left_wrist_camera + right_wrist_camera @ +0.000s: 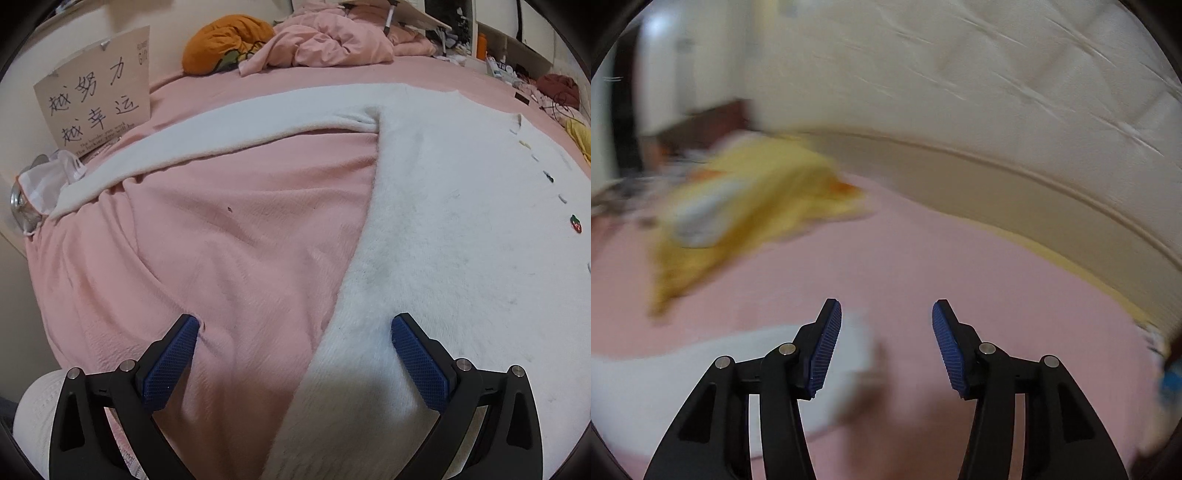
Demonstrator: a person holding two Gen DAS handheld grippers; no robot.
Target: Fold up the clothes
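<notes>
A: Straddling the side edge, the left claw (295,332) gapes, grasping nothing; the white cardigan (461,229) lies flat on the pink bed (221,240), running away ahead-right.

B: And the right claw (886,332)?

A: Released too, beside the blurred cuff. The far sleeve (221,129) stretches leftward; left looks nearer.

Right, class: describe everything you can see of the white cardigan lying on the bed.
The white cardigan is fluffy and fleece-like, spread flat on the pink bedsheet. One long sleeve stretches straight out toward the handwritten sign. A row of small, varied buttons runs down its front, one shaped like a strawberry. The open left gripper straddles its side edge, one finger over the fleece, the other over the sheet; contact cannot be judged.
</notes>
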